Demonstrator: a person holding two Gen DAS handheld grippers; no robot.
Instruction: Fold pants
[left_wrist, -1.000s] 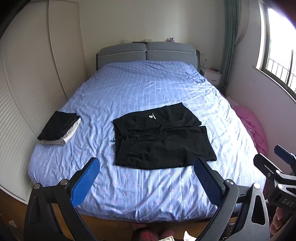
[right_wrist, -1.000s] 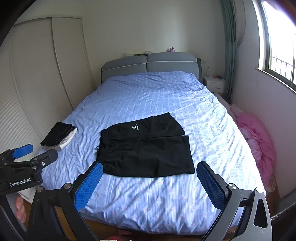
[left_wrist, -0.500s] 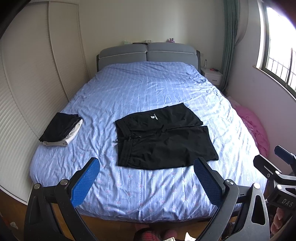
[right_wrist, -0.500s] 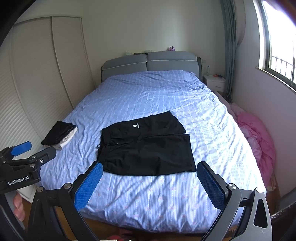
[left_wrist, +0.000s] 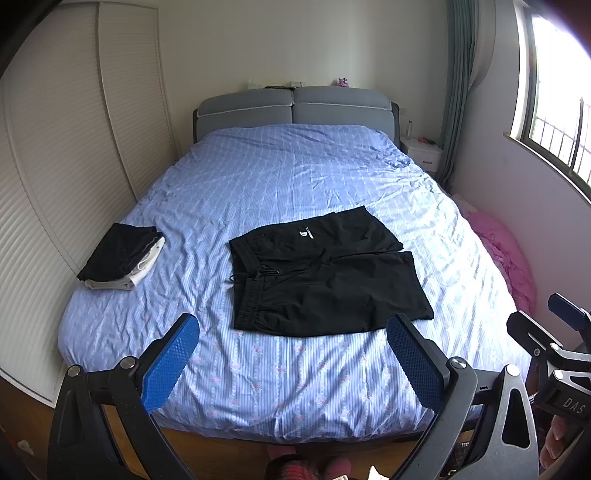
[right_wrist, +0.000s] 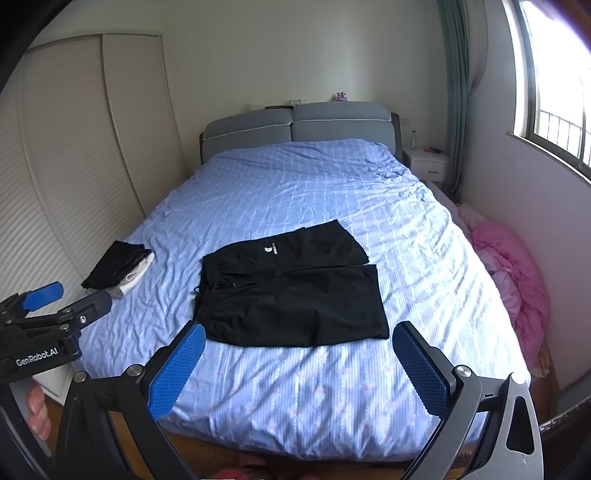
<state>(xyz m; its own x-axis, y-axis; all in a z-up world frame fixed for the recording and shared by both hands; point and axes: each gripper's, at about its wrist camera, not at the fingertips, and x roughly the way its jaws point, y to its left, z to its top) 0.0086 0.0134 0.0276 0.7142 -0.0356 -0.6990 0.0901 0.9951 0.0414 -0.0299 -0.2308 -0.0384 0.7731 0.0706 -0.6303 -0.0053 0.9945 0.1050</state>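
one pair of shorts (left_wrist: 321, 273), two hand-held grippers (left_wrist: 291, 354)

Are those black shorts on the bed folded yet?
Spread, not folded: the black shorts lie flat with both legs and the waistband showing.

**Bed and its load**

Bed (left_wrist: 295, 387) with grey padded headboard (left_wrist: 293, 107), covered by a wrinkled blue striped sheet (left_wrist: 295, 177). Black shorts (left_wrist: 325, 273) lie flat near the middle toward the foot, waistband to the left, legs to the right, drawstring loose, small white logo on the far leg. Well apart, at the left edge: a small folded pile of clothes (left_wrist: 122, 256), black on top of white. Far half of the sheet carries only creases.
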